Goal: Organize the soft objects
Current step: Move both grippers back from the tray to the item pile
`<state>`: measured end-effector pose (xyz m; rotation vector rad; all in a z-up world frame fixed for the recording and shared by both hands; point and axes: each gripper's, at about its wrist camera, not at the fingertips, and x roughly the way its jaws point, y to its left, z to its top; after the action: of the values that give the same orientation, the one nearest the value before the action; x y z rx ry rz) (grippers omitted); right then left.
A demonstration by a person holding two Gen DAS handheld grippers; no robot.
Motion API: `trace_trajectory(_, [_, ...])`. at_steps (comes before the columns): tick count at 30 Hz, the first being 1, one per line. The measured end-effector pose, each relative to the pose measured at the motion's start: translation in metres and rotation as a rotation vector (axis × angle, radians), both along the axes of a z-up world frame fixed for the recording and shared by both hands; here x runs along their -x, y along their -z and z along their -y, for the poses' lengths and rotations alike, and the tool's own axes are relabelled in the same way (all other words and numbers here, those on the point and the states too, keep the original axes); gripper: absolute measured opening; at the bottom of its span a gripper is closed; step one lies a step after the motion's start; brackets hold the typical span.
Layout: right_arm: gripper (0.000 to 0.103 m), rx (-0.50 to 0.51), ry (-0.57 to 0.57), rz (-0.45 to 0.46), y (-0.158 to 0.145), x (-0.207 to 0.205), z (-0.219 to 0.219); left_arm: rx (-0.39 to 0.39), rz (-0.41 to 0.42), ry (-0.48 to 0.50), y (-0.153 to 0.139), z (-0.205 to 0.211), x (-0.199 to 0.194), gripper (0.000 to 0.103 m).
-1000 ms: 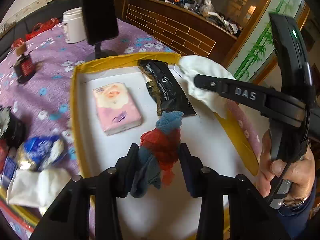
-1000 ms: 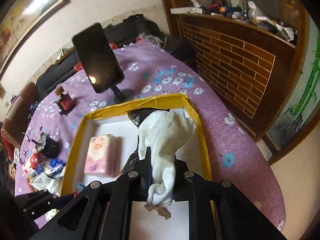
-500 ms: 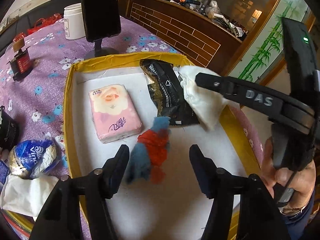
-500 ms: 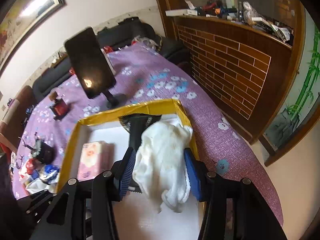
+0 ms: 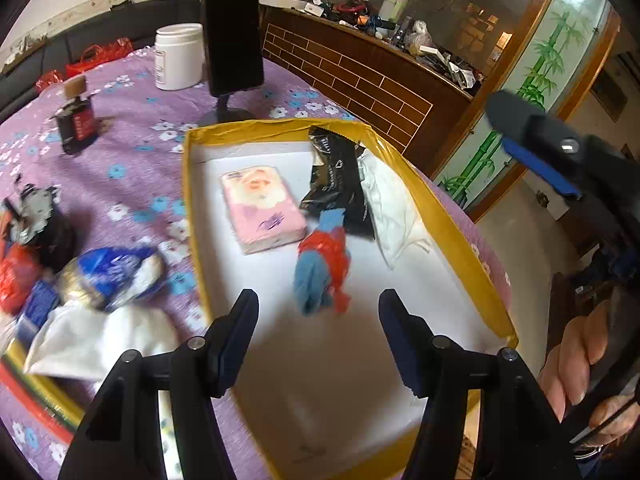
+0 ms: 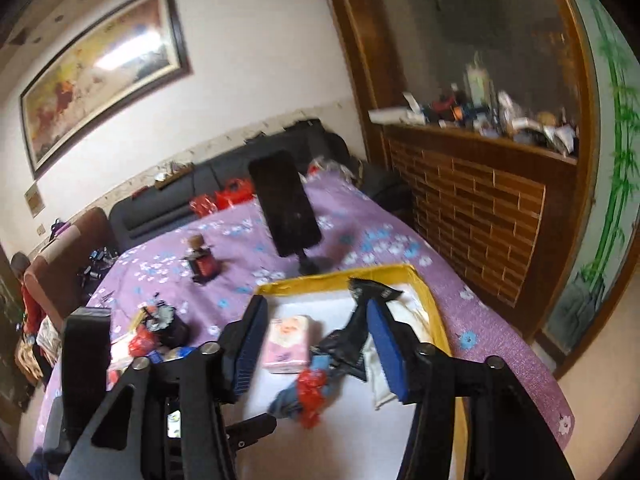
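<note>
Surface: a table under a purple cloth [image 5: 132,128] printed with blue and white flowers; a brick-patterned wooden counter [image 5: 360,80] stands behind it, a framed painting [image 6: 104,68] hangs on the wall.
Tray: a shallow box with yellow rim [image 5: 440,216] and white floor sits on the cloth, directly below both tongs.
Left gripper [image 5: 316,334]: released, jaws apart, nothing between the pads; it hangs over the near part of the tray floor.
Right gripper [image 6: 316,346]: jaws opening, empty, pads touching nothing; in the left wrist view it shows blurred at the right edge, above the tray's right rim, held by a hand [image 5: 580,368].
Blue and red cloth [image 5: 322,268]: lies loose on the white floor, just beyond the left tongs' tips and roughly centred between them, not touching either pad.
White cloth [image 5: 390,208]: lies along the tray's right wall, beside the black packet; in the right wrist view it is partly hidden behind the right-hand finger.
Black packet [image 5: 340,184]: lies lengthwise between the white cloth and the pink pack, its near end touching the blue and red cloth.
Pink tissue pack [image 5: 262,208]: flat on the tray floor, left of the packet.
Outside the tray: a blue wrapped bundle [image 5: 108,276] and a white cloth piece [image 5: 92,340] lie on the table to the left.
Further back: a phone on a stand [image 5: 232,28], a white jar [image 5: 178,56].
</note>
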<state>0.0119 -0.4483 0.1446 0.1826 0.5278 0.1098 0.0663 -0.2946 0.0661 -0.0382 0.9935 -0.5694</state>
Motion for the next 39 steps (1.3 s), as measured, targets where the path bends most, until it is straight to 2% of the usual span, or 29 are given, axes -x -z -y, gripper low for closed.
trace_trajectory(4, [0.061,-0.069,-0.097,0.029,0.005,0.016,-0.019,0.004,0.031,-0.004,-0.006,-0.022,0.016,0.061])
trace_trajectory(5, [0.064,-0.103,-0.117,0.042,0.007,0.021,-0.024,0.006,0.034,-0.009,-0.007,-0.027,0.018,0.061])
trace_trajectory(6, [0.067,-0.114,-0.121,0.045,0.008,0.023,-0.027,0.009,0.035,-0.017,-0.008,-0.035,0.021,0.062])
trace_trajectory(9, [0.067,-0.148,-0.149,0.059,0.013,0.032,-0.041,0.023,0.047,-0.035,-0.012,-0.057,0.029,0.062])
trace_trajectory(16, [0.075,-0.153,-0.259,0.013,0.03,0.042,-0.086,0.005,0.083,-0.082,-0.016,-0.114,0.055,0.064])
trace_trajectory(19, [0.079,-0.138,-0.316,-0.002,0.039,0.049,-0.109,-0.026,0.105,-0.127,-0.016,-0.147,0.068,0.069])
trace_trajectory(23, [0.079,-0.119,-0.385,-0.047,0.055,0.051,-0.134,-0.088,0.126,-0.217,-0.014,-0.198,0.08,0.075])
trace_trajectory(29, [0.079,-0.104,-0.459,-0.1,0.073,0.054,-0.165,-0.185,0.112,-0.336,-0.007,-0.263,0.074,0.076])
trace_trajectory(31, [0.079,-0.1,-0.471,-0.106,0.075,0.054,-0.171,-0.229,0.126,-0.337,-0.006,-0.274,0.066,0.081])
trace_trajectory(32, [0.079,-0.099,-0.475,-0.11,0.077,0.055,-0.173,-0.275,0.136,-0.334,-0.004,-0.276,0.058,0.084])
trace_trajectory(36, [0.079,-0.085,-0.475,-0.111,0.076,0.057,-0.176,-0.464,0.163,-0.275,0.007,-0.272,0.021,0.085])
trace_trajectory(39, [0.079,-0.086,-0.466,-0.109,0.076,0.058,-0.173,-0.555,0.152,-0.213,0.02,-0.268,-0.004,0.085])
